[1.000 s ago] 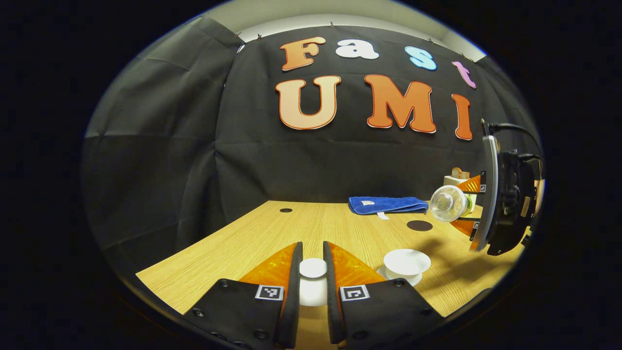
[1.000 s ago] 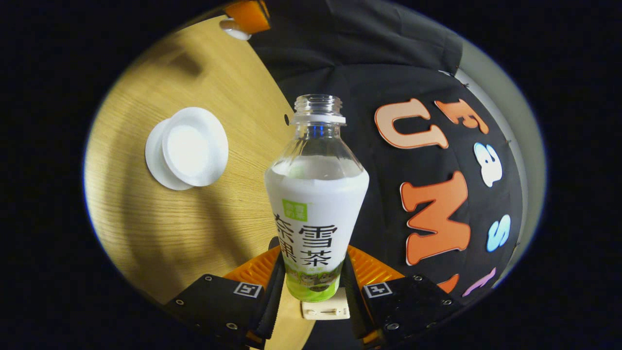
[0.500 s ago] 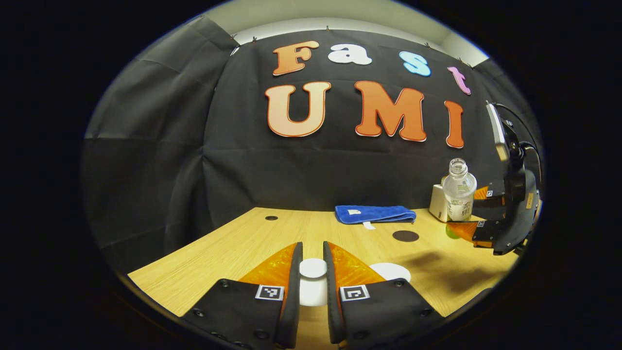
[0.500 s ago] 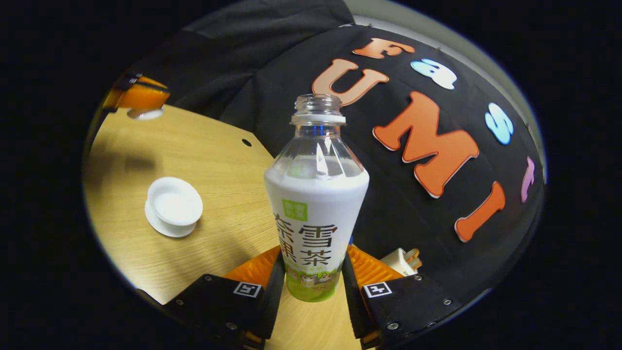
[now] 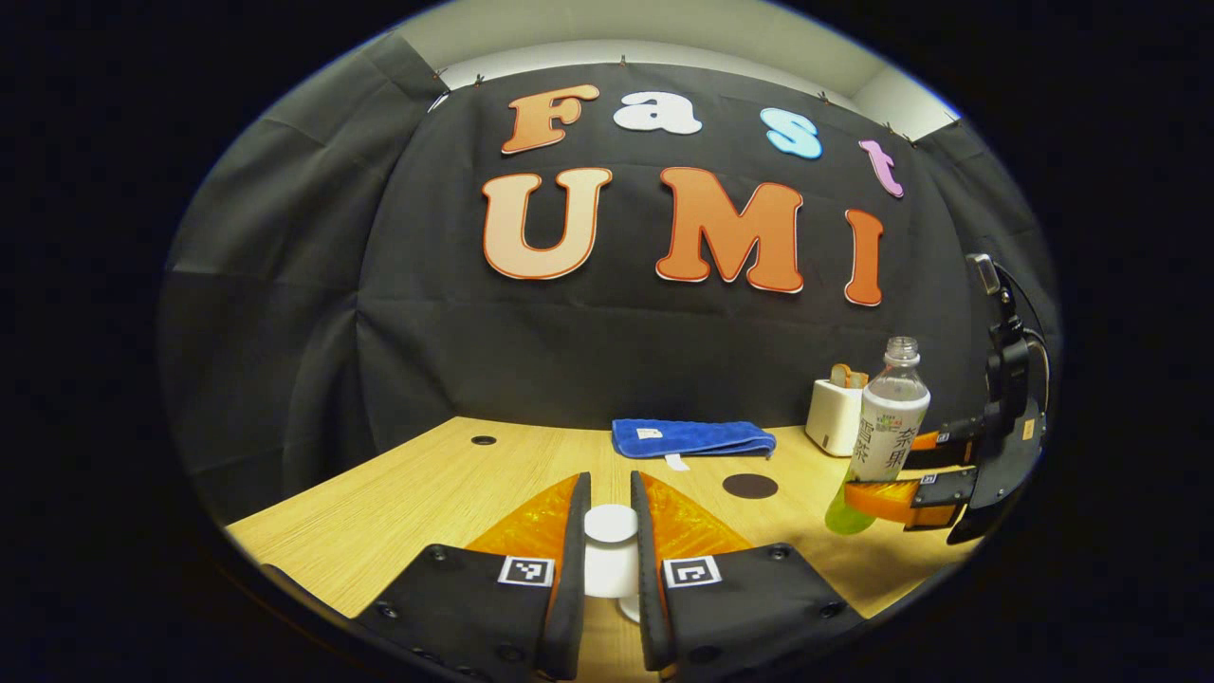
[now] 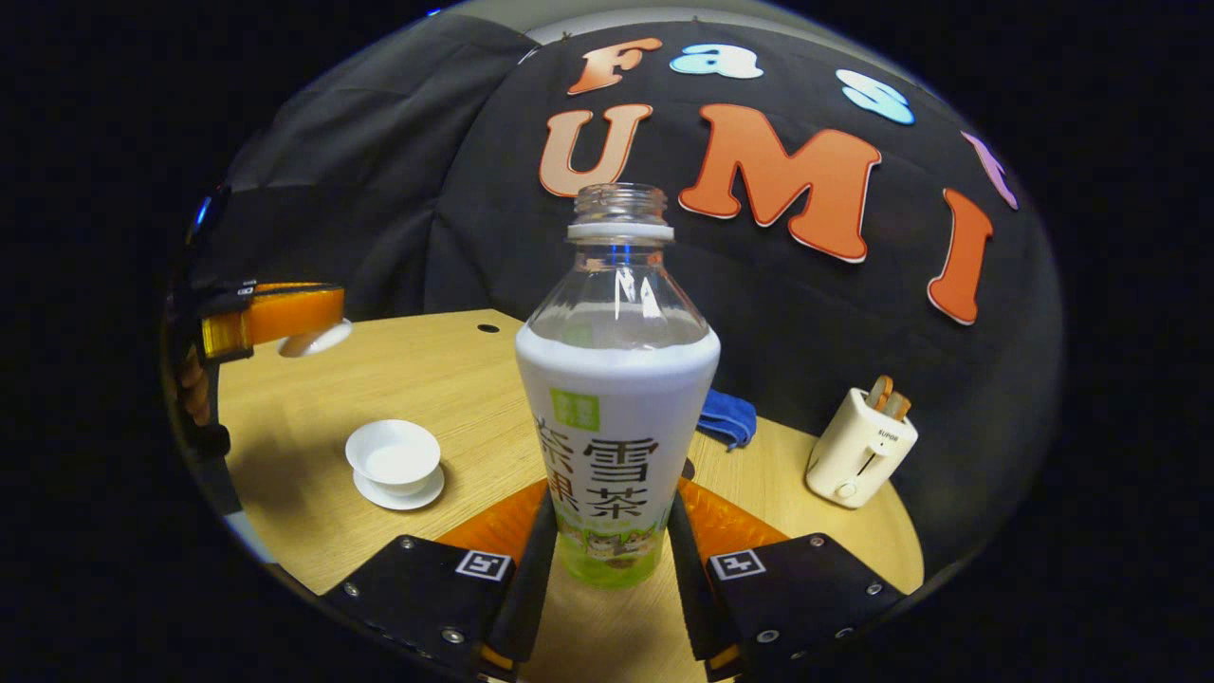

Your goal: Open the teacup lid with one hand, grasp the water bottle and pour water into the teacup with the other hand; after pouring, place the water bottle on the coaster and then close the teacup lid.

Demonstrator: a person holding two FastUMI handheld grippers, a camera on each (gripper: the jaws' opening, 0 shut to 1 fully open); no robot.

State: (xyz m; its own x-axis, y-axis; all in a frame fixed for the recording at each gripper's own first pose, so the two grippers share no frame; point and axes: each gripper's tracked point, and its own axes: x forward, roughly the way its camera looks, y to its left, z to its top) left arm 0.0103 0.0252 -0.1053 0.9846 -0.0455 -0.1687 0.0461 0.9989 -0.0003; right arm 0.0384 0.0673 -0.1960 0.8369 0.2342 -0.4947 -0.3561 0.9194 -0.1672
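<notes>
Your capless water bottle point(image 6: 616, 398) upright, white-sleeved, held off the counter point(image 6: 455, 379), white lid point(image 5: 611, 555) raised, open teacup point(image 6: 393, 457) on its saucer, dark round coaster point(image 5: 749, 486) bare.

R gripper point(image 6: 607, 531) jaws clamp upright water bottle point(image 6: 616, 417).

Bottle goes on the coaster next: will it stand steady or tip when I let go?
Probably fairly steady: the bottle looks mostly full, so bottom-heavy. It is tall and narrow, though, so a skewed release from the right gripper could topple it. With no cap on, tipping would likely spill.

blue cloth point(image 5: 692, 437), toy toaster point(image 6: 860, 447), wooden table point(image 6: 436, 379)
</notes>
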